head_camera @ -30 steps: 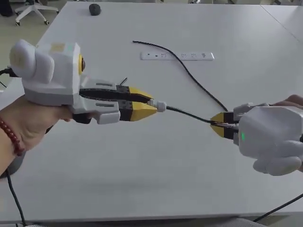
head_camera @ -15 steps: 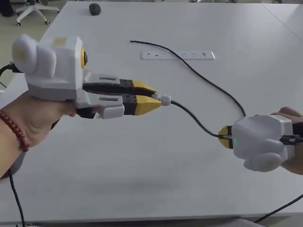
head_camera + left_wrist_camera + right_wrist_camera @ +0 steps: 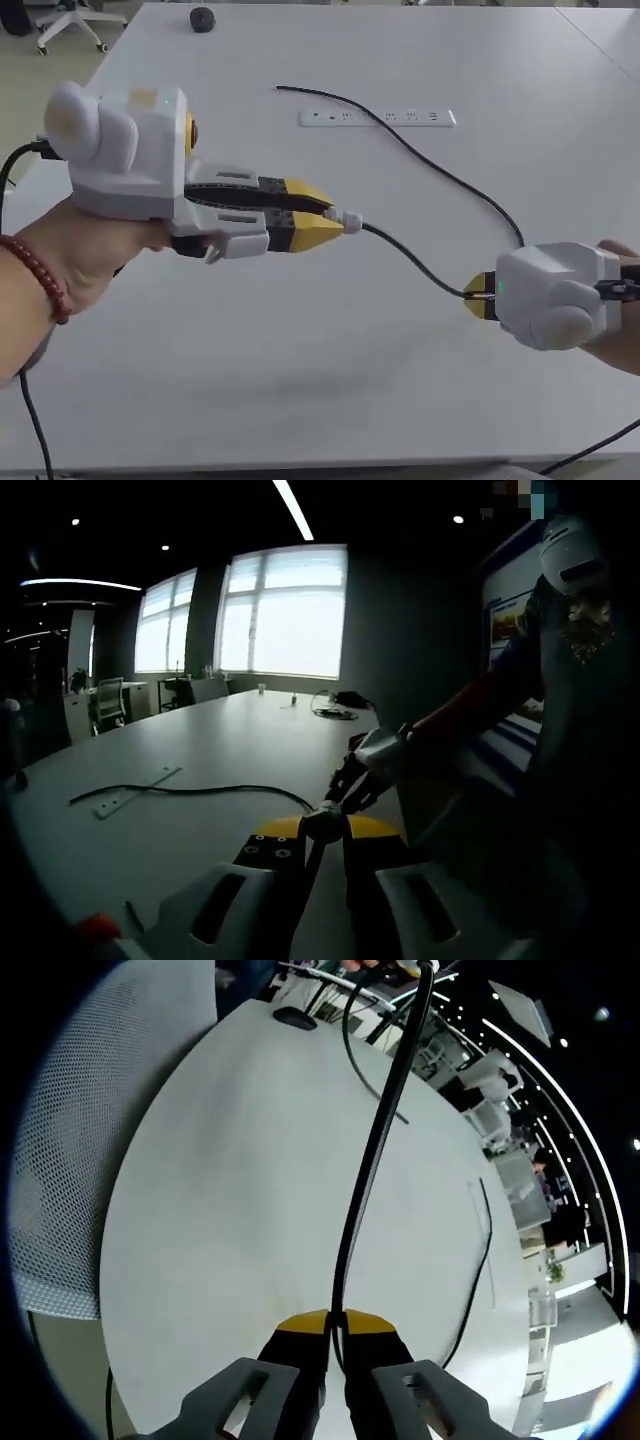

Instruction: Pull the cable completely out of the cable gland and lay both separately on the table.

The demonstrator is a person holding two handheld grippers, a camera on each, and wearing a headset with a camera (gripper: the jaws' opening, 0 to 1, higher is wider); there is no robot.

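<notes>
Head view, above white table (image 3: 330, 340): left gripper (image 3: 338, 222) and right gripper (image 3: 472, 297) well apart, black cable (image 3: 420, 265) slung between. Right gripper view (closer look): jaws pinched on cable. Left gripper view: yellow tips clamped on small cable gland (image 3: 325, 823), cable threaded in it.

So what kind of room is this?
It looks like an office meeting room, most likely. There is a big white table with a power strip lying on it, a rolling office chair standing beside it, and large windows along the far wall.
</notes>
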